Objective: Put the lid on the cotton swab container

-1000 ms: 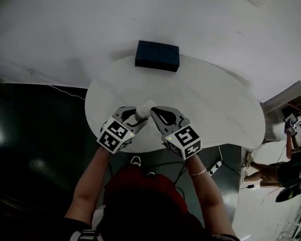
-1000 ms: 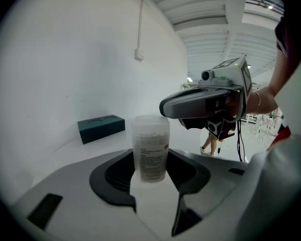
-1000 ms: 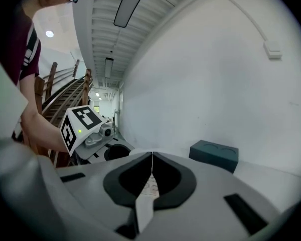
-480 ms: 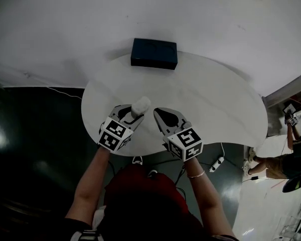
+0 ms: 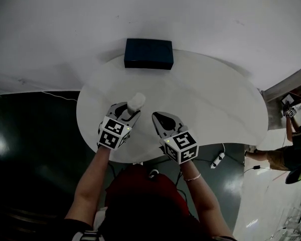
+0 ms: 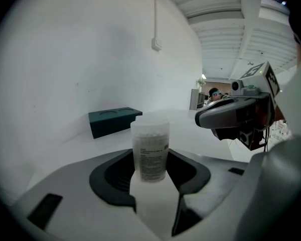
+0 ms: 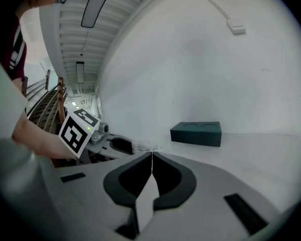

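A clear cotton swab container [image 5: 136,103] with a printed label stands upright between the jaws of my left gripper [image 5: 132,109], which is shut on its lower part. In the left gripper view the container [image 6: 150,149] shows white swabs inside and a translucent lid [image 6: 150,120] sitting on top. My right gripper [image 5: 158,118] is a short way to the right of it, apart from the container, jaws shut with nothing between them. In the right gripper view its jaws [image 7: 151,154] meet in a thin line. The right gripper [image 6: 231,115] also shows at the right of the left gripper view.
A dark blue box [image 5: 148,54] with two round recesses lies at the far edge of the round white table [image 5: 215,104]. A white wall rises behind it. Dark floor, cables and a power strip [image 5: 217,160] lie below the table's near edge.
The right gripper, which was touching the container's top, has drawn off to the right. Both grippers have moved nearer the table's front edge, the left one still holding the container.
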Tool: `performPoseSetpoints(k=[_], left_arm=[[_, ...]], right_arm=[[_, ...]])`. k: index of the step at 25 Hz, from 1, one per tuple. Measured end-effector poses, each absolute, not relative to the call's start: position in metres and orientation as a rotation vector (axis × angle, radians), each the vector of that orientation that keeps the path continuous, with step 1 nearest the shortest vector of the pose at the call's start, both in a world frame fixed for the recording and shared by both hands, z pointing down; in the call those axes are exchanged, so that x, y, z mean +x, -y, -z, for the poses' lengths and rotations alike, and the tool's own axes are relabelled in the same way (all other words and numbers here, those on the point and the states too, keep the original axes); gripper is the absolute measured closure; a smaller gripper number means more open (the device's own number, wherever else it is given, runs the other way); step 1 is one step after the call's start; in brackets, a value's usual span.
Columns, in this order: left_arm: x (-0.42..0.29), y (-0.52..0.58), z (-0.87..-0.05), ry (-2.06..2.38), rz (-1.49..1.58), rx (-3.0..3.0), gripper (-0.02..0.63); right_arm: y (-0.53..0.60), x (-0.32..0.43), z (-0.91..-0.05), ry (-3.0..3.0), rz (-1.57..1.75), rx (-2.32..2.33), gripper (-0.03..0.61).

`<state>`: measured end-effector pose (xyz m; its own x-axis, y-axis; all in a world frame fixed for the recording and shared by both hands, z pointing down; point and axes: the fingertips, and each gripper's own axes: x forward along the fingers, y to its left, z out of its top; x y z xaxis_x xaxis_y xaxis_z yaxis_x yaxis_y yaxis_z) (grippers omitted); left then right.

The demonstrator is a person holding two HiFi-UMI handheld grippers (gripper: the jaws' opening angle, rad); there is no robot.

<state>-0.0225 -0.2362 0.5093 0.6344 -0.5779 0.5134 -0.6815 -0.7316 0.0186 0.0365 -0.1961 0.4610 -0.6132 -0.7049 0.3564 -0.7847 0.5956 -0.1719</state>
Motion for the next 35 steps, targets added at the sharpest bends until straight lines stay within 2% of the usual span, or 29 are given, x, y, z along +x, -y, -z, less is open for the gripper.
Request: performPoseSetpoints(k=[35], left_arm=[[-0.002, 0.333, -0.555, 1.173, -0.746, 2.573, 0.401]], right_arm=[[0.213, 0.072, -0.507, 2.398, -0.664, 1.408, 0.563]])
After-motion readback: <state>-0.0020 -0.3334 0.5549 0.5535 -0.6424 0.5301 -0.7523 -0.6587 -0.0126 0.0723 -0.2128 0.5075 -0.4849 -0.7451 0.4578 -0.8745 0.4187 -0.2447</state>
